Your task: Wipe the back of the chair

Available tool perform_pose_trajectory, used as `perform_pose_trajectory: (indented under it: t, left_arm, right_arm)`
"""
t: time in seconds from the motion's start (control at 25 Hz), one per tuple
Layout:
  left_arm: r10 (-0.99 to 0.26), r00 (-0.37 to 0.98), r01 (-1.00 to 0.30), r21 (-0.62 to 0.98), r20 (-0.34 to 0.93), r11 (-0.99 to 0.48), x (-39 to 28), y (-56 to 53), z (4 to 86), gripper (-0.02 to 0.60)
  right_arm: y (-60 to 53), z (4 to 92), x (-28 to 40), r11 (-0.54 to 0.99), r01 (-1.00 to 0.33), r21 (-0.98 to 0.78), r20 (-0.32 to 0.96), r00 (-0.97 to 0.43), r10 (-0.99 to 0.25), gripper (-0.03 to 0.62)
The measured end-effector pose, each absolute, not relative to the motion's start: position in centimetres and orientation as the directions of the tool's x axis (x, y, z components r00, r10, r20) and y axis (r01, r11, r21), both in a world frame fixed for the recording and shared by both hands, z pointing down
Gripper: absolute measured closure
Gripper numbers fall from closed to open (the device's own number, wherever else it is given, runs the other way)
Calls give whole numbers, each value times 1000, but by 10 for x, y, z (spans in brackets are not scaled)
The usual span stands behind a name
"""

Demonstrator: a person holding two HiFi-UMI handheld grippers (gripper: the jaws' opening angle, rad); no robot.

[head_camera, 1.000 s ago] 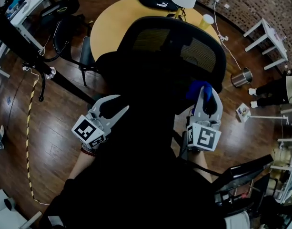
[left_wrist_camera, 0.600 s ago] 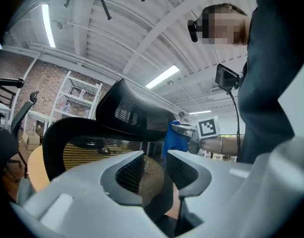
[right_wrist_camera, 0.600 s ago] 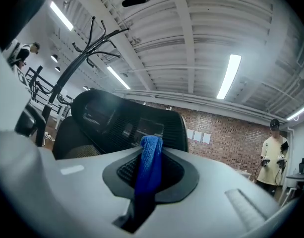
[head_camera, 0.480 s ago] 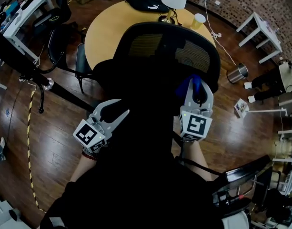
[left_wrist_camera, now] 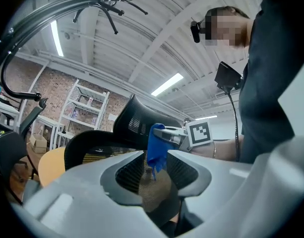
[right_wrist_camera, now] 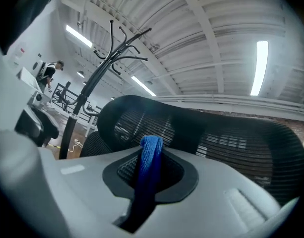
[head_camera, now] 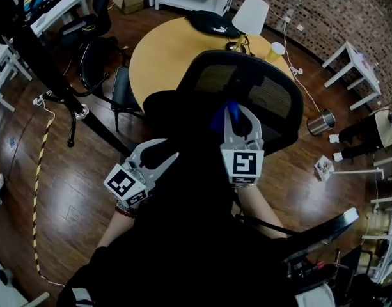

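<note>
In the head view the black mesh chair back (head_camera: pixel 272 94) fills the middle of the frame, its curved top edge toward the round wooden table (head_camera: pixel 160 53) in the upper part; the right gripper (head_camera: pixel 239 115) sits just right of centre, reaching up against the near face of the mesh, its jaws pinched together on a blue cloth (head_camera: pixel 222 115) whose bunched end sticks out at the tips and lies against the chair back; the right gripper view confirms this, with the cloth running up between the closed jaws at the centre and the mesh panel spreading across the whole background, a black coat stand (right_wrist_camera: pixel 99 68) rising at the upper left; the left gripper (head_camera: pixel 165 149) is lower and to the left of centre in the head view, held beside the chair near the person's dark torso, its two jaws spread in a V with nothing between them; its own view looks through that gap at the mesh, the blue cloth and the marker cube of the other gripper beyond; on the table at the top of the head view stand a white lamp shade (head_camera: pixel 252 15), a black bag (head_camera: pixel 211 23) and a yellow cup (head_camera: pixel 277 51); a metal bin (head_camera: pixel 320 121) stands on the dark wooden floor at the right
</note>
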State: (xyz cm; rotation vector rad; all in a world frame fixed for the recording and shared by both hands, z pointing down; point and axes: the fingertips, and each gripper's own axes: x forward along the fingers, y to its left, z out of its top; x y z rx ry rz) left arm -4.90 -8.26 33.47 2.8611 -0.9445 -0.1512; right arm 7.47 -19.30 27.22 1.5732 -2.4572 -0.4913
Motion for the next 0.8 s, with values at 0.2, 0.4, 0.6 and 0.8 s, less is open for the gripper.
perform_pose_trajectory:
  t: [0.2, 0.4, 0.6, 0.8]
  left_arm:
    - [-604, 793, -593, 127, -76, -795, -54, -76, 320, 440]
    - [-590, 802, -583, 90, -98, -807, -50, -66, 307, 440]
    - [-571, 818, -561, 122, -69, -819, -39, -52, 320, 440]
    - [-578, 815, -568, 143, -44, -811, -43, -48, 312, 440]
  right_arm:
    - [-190, 262, 14, 513, -762, 395, -62, -580, -812, 556]
    - [-183, 256, -24, 565, -720, 403, -85, -645, -760, 556]
    - [-174, 254, -46, 605, -690, 399, -90, -685, -722, 556]
    - [-159, 241, -50, 789, -570, 230, -139, -821, -553, 556]
